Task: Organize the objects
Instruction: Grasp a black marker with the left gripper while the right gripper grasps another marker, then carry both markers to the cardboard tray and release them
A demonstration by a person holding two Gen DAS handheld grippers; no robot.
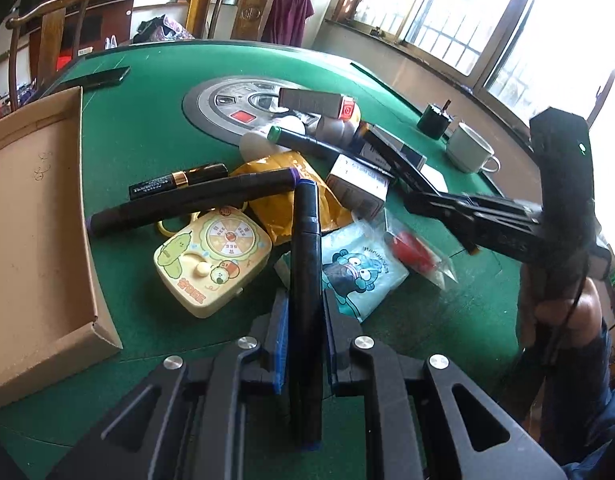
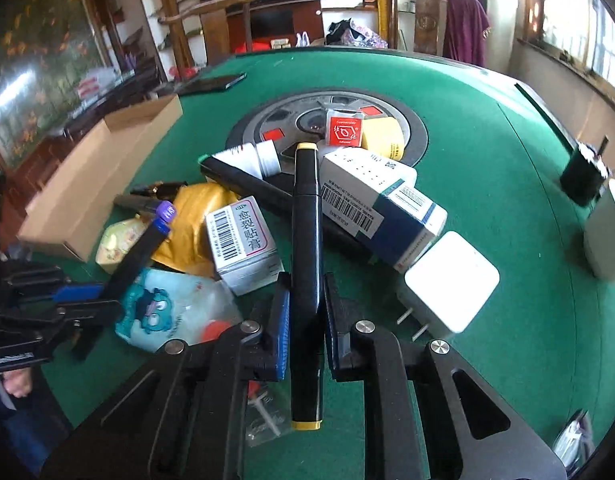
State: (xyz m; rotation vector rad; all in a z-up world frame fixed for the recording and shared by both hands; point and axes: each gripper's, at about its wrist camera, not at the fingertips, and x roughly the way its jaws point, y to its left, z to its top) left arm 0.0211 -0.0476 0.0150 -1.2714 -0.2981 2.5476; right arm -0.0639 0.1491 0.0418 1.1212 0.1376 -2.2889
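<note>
My left gripper [image 1: 305,312] is shut on a black marker with blue caps [image 1: 305,248], which points forward over the pile. My right gripper [image 2: 305,308] is shut on a black marker with yellow caps [image 2: 305,232], held above the boxes. In the left wrist view the right gripper [image 1: 423,204] reaches in from the right. The right wrist view shows the left gripper [image 2: 95,300] at the left with the blue-capped marker [image 2: 139,248]. A purple-capped marker [image 1: 187,200] and a green-capped marker [image 1: 303,140] lie in the pile on the green table [image 1: 147,128].
An open cardboard box [image 1: 35,220] sits at the left table edge. The pile holds medicine boxes [image 2: 371,200], a white charger [image 2: 451,280], a yellow toy [image 1: 211,256], a battery [image 1: 175,180] and plastic pouches. A white cup [image 1: 467,148] stands right, a phone [image 1: 103,76] far left.
</note>
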